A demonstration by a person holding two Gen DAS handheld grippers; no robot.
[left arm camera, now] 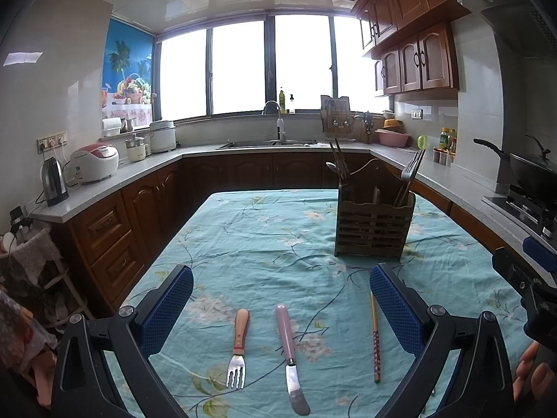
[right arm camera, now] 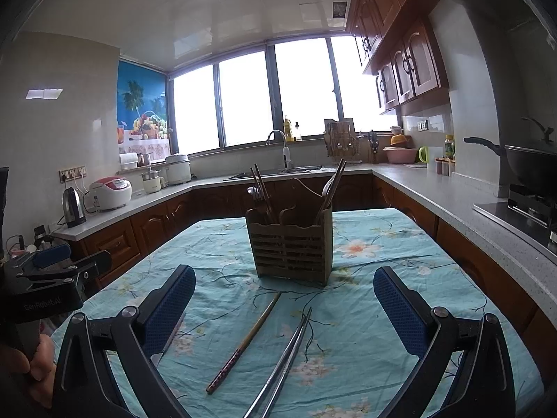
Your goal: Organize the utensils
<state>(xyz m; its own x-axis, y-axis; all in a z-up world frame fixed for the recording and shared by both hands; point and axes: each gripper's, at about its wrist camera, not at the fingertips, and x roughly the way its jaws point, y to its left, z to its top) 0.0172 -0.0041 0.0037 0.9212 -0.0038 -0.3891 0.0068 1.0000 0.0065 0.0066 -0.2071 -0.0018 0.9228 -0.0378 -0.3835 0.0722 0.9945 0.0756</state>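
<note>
- A slatted wooden utensil caddy stood upright on the table's floral cloth, toward the far edge and well in from both side edges. Chopsticks and spoon handles stuck up from its left compartment, and more chopsticks with a fork leaned out of its right one.
- Near the table's front edge, I saw a fork with a wooden handle lying flat, tines toward me.
- Just to its right lay a butter knife with a pink handle, blade toward me, apart from the fork.
- Farther right lay a single wooden chopstick with a patterned end, angled toward the caddy.
- Beside it lay a pair of metal chopsticks, close together, separate from the wooden one.
- My left gripper hovered above the fork and knife, its blue pads spread wide and grasping nothing.
- My right gripper hovered above the wooden and metal chopsticks, fingers likewise released with nothing between them.
- Beyond the table ran an L-shaped kitchen counter with a sink under wide windows, a kettle and a rice cooker on the left run, and a wok on the right.
</note>
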